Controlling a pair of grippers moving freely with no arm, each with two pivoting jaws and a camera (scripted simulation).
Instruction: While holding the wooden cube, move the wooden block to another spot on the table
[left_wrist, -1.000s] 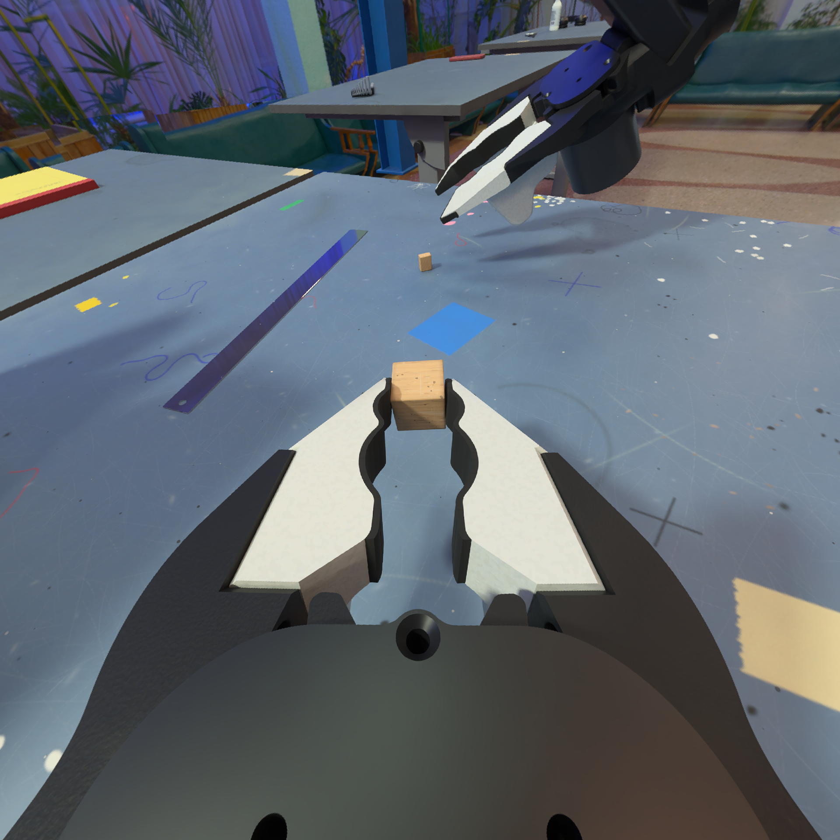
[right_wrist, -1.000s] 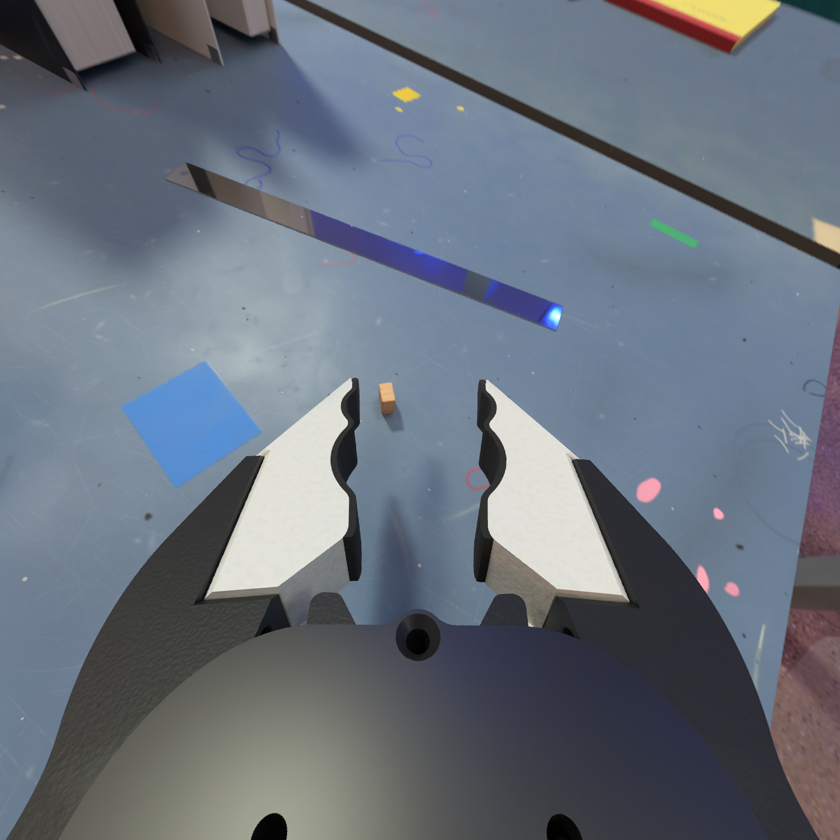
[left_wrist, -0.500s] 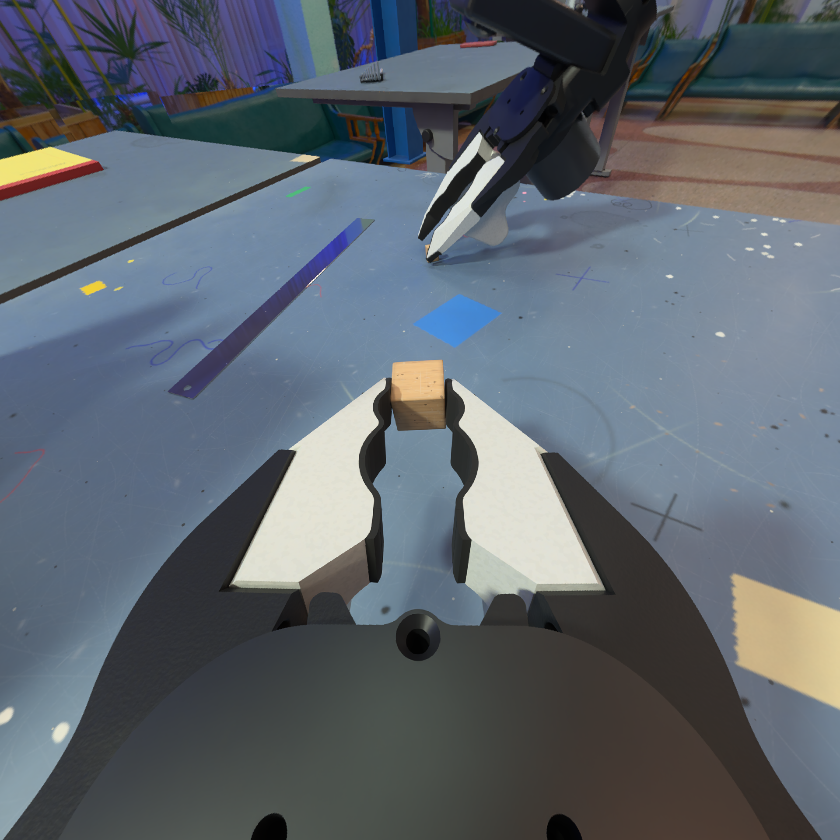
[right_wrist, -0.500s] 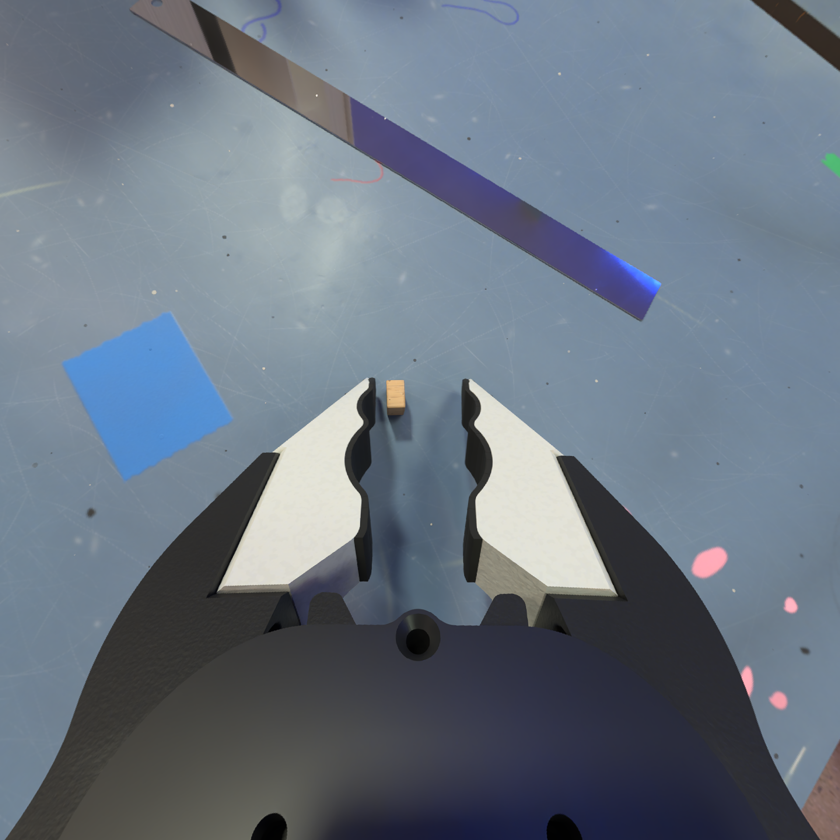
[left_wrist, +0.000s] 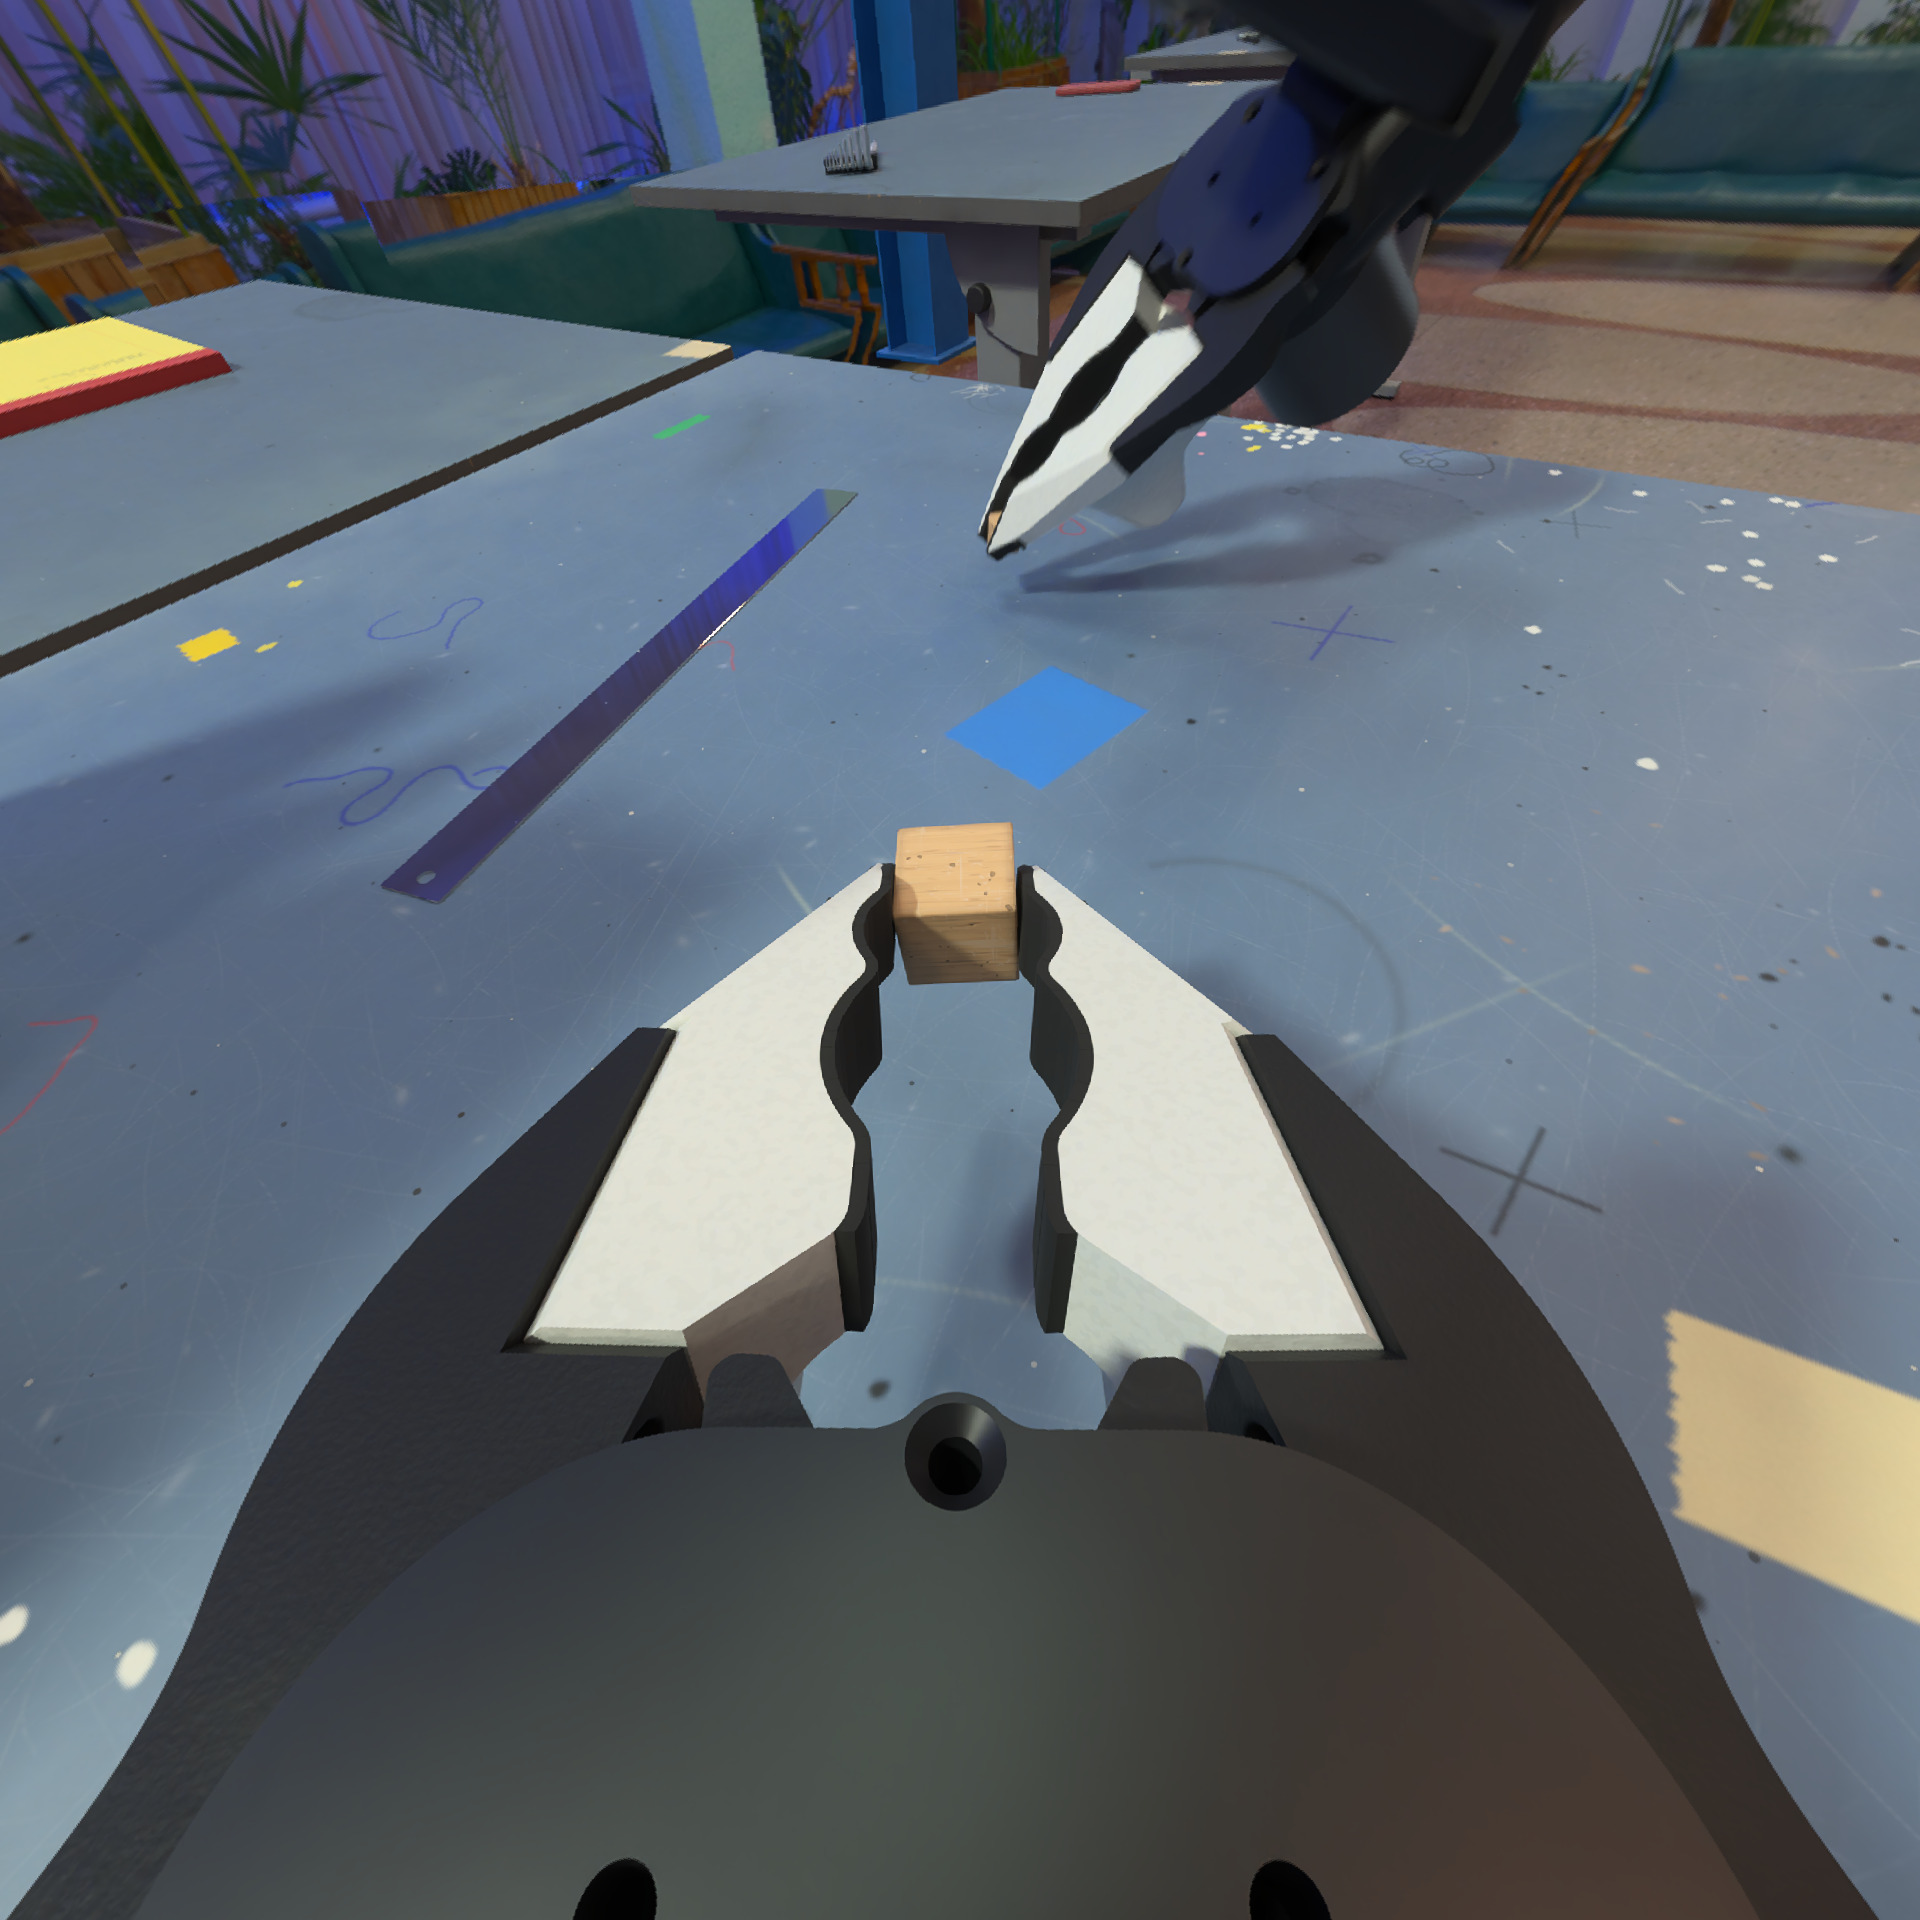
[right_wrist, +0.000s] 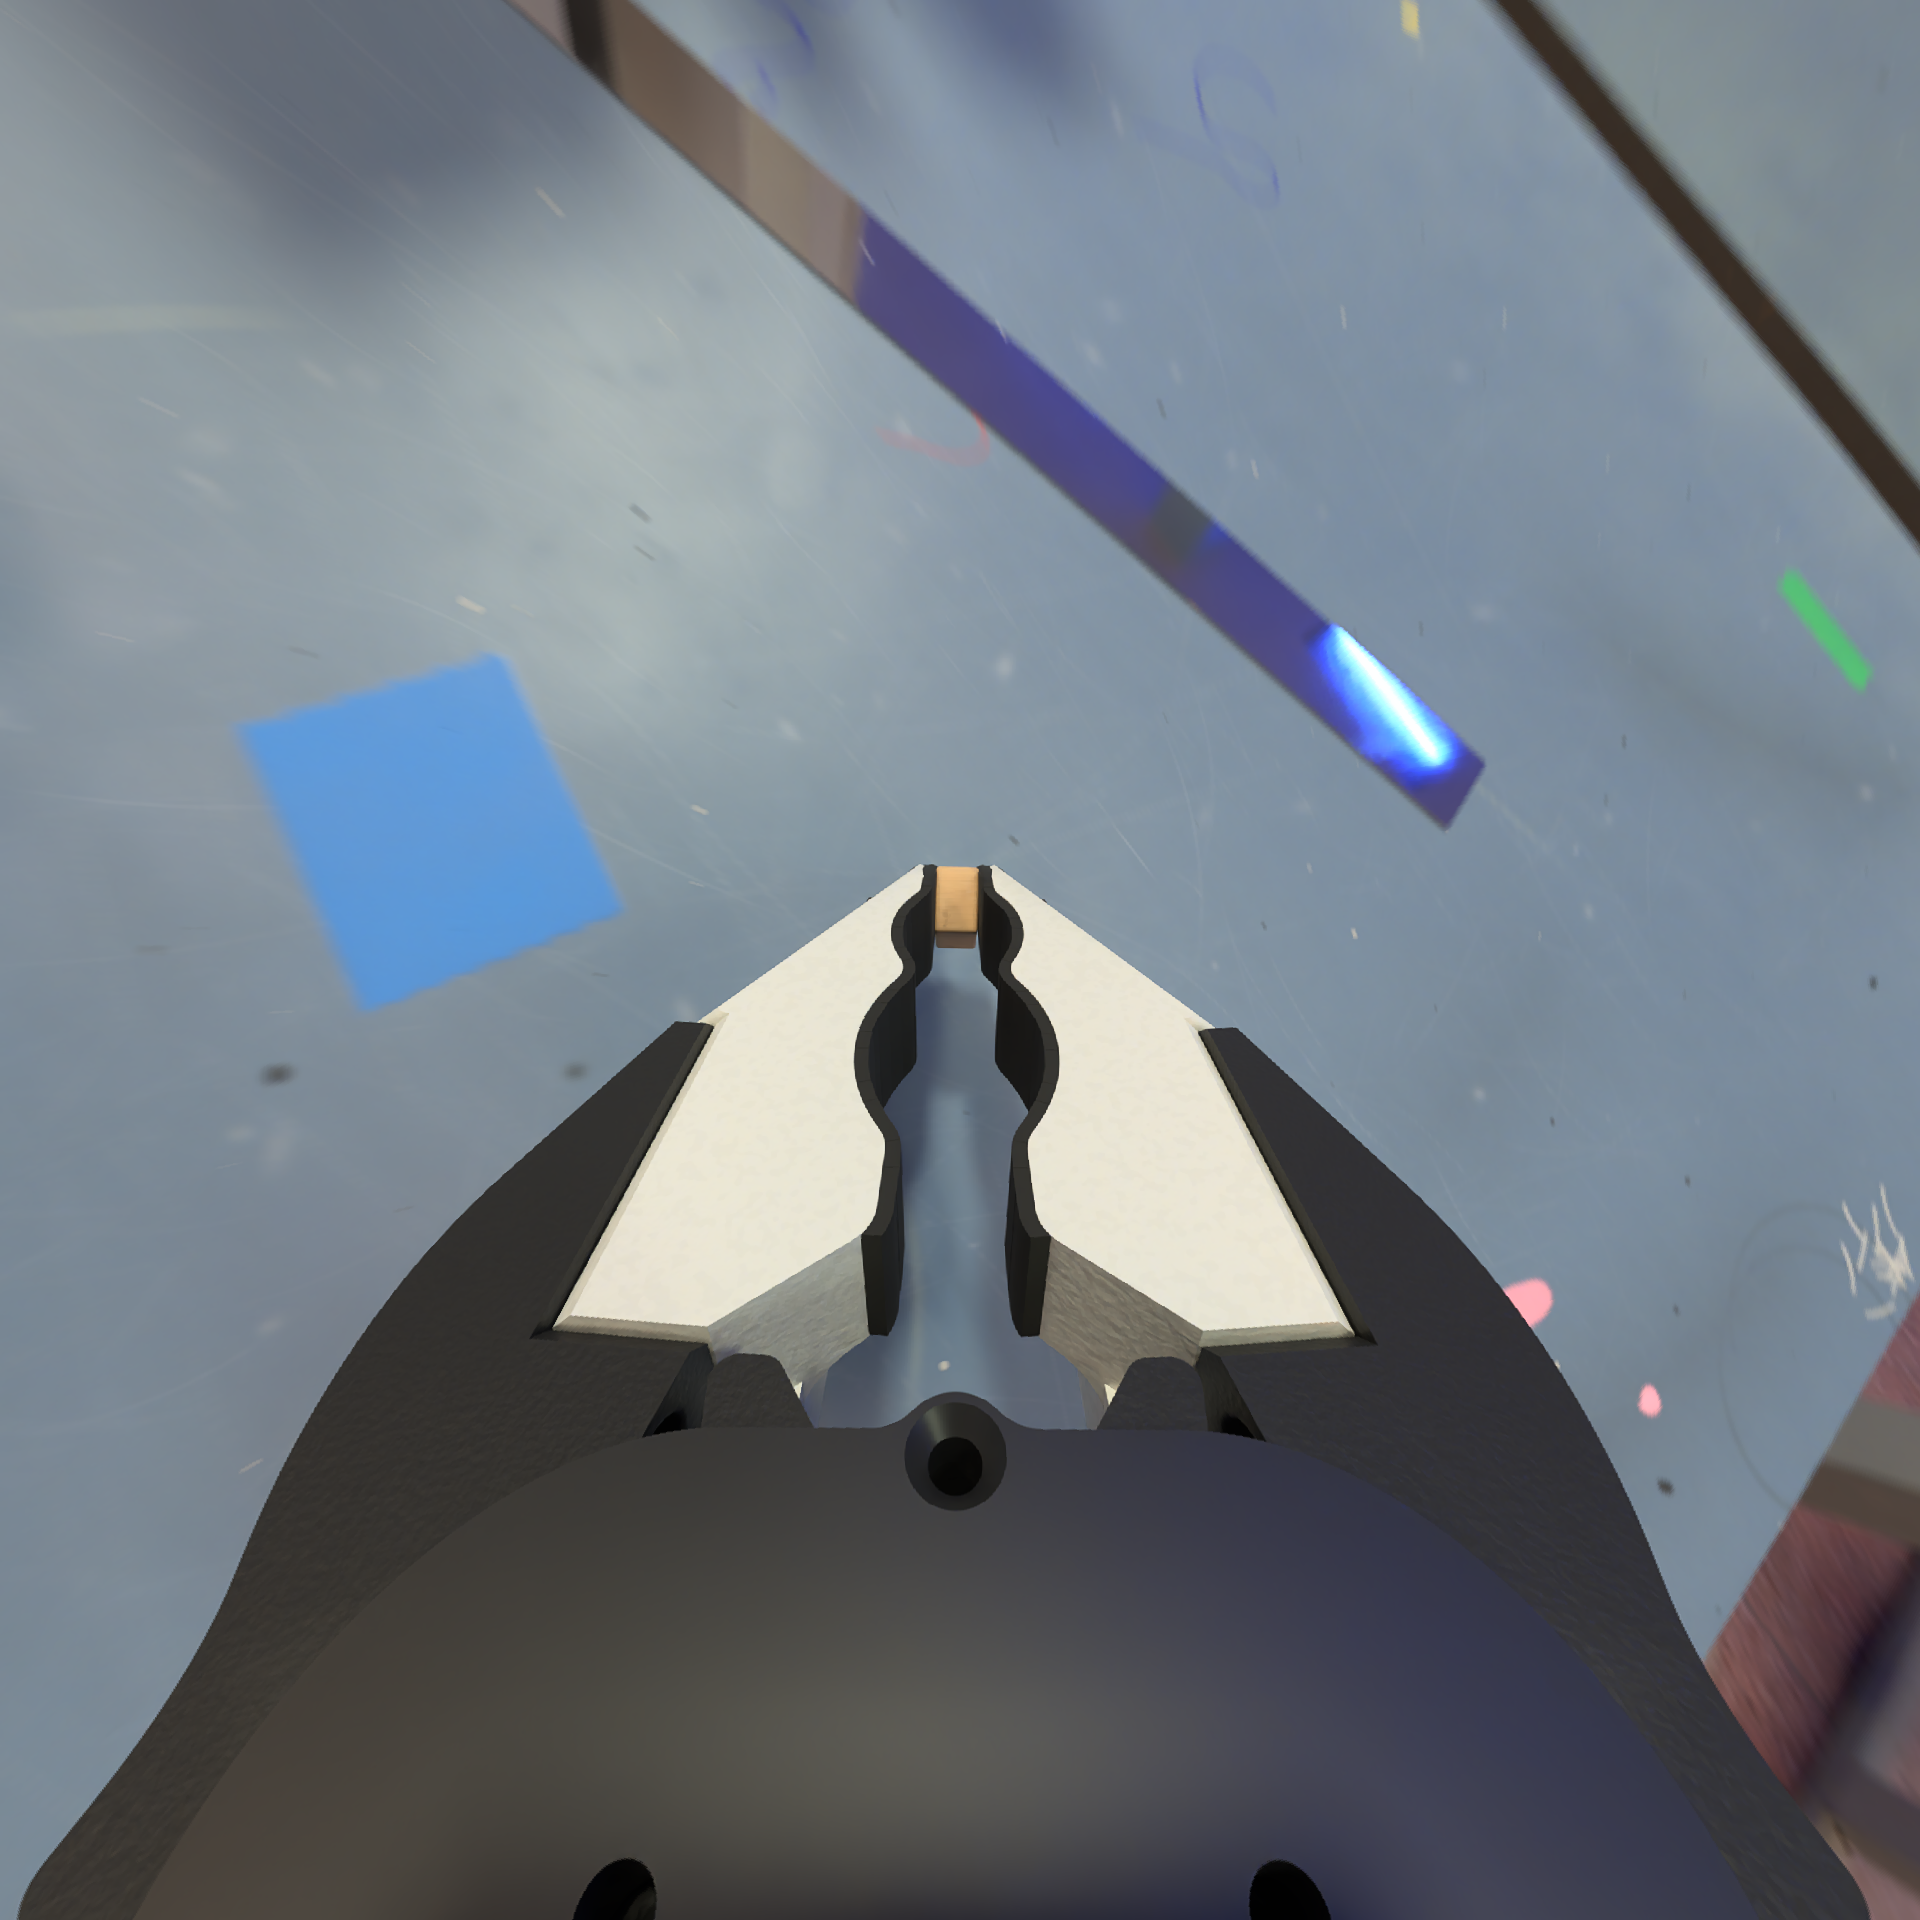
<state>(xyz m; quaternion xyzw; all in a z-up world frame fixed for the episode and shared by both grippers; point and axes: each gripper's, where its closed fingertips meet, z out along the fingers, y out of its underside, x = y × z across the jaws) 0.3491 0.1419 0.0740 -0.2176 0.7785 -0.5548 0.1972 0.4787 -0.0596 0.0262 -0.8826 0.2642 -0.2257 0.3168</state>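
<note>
Since half a second ago the right gripper (right_wrist: 956, 883) has narrowed from a loose straddle to a pinch on the small wooden block (right_wrist: 955, 906), which now sits between the very tips. From the left wrist view the right gripper's tips (left_wrist: 1000, 540) appear slightly clear of the surface (left_wrist: 1455, 883), their shadow trailing beside them, so the block looks lifted, though how high cannot be told. The right view is smeared, suggesting motion. Left gripper (left_wrist: 956, 914) is unchanged: closed on the wooden cube (left_wrist: 954, 902), held above the surface near the blue square (left_wrist: 1044, 725). The steel ruler (left_wrist: 623, 691) lies well to the side, untouched. Judgement: the grasp is made and the carry is under way; what remains is setting the block down elsewhere. The tip-only hold on so small a piece could slip.
</note>
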